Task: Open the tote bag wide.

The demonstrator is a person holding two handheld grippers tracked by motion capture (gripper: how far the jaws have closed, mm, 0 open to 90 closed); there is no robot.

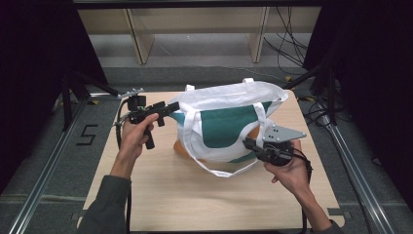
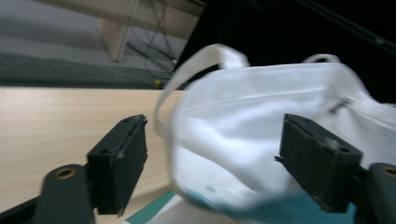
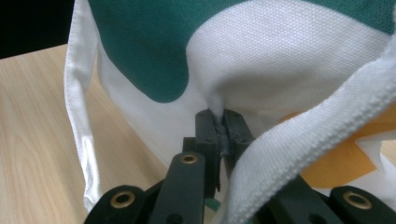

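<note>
My right gripper (image 3: 220, 122) pinches the bag (image 1: 229, 124).
Its own view shows cloth squeezed between the jaws. From above, my left gripper (image 1: 171, 108) sits open at the bag's top edge.

Lab recording rig, black curtains (image 1: 29, 58), metal rails (image 1: 44, 170), loose cables (image 1: 287, 44)

The left gripper (image 2: 212, 163) held its two black fingers (image 2: 119, 163) wide apart, pressing on nothing. Between them bulged the blurred rim of a white bag (image 2: 261, 116), its handle (image 2: 196, 70) looping above the wooden counter (image 2: 60, 121).
</note>
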